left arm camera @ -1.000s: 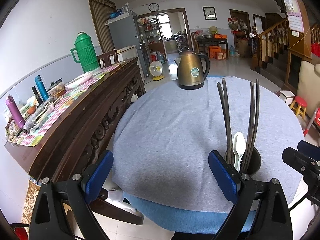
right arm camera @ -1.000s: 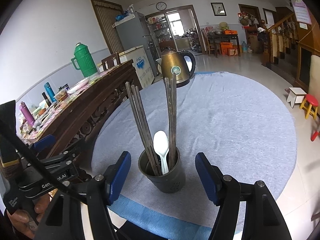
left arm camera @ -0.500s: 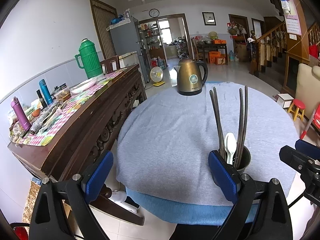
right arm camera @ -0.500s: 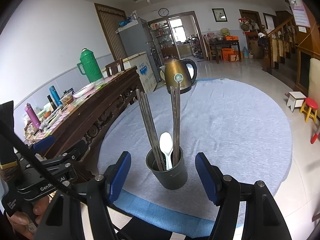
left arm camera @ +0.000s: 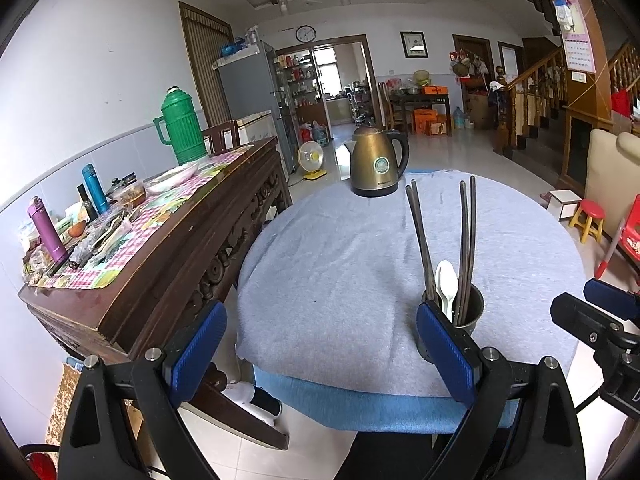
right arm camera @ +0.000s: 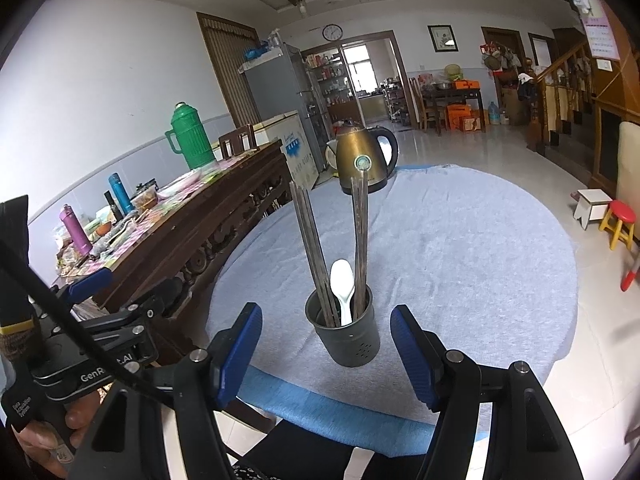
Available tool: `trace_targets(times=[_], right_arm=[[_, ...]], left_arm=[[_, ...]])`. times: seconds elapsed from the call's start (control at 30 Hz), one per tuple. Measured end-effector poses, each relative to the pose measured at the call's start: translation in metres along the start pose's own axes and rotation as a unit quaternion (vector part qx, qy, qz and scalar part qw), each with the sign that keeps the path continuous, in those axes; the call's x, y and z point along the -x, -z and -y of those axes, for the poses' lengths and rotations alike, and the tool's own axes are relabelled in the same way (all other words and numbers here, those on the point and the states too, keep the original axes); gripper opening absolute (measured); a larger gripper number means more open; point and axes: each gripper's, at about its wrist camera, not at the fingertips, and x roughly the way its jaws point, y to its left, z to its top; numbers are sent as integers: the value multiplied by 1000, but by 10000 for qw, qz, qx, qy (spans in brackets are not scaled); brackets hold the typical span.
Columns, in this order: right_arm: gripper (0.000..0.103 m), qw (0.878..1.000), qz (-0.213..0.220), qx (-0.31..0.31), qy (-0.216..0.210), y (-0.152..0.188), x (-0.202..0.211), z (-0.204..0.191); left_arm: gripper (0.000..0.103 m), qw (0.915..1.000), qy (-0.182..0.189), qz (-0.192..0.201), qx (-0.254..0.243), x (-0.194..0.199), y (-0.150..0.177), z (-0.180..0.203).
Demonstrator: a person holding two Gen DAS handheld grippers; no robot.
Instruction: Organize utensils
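Blue finger pad [left arm camera: 446, 354] across holder [left arm camera: 472, 312] base

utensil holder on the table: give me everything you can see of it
The utensil holder is a dark grey-green cylindrical cup, metal-looking, with small holes low on its side. It stands upright on the grey tablecloth near the table's near edge. Inside stand two pairs of dark chopsticks, one leaning left and one nearly upright, and a white spoon, bowl up. The right gripper faces it with jaws open on either side, not touching. In the left wrist view, a blue pad hides its lower left part.
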Motion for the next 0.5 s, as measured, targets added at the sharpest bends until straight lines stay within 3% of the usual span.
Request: trace_targets(times=[0.27,0.5], right_arm=[[70,9999,129,39,50,-8,7,-1],[70,9999,-2,-31,122,-21,-23,15]], left_arm=[[96,9999,44,141,-11,5,-10,-2],[96,9994,313,-52,136,-33,-19,-6]])
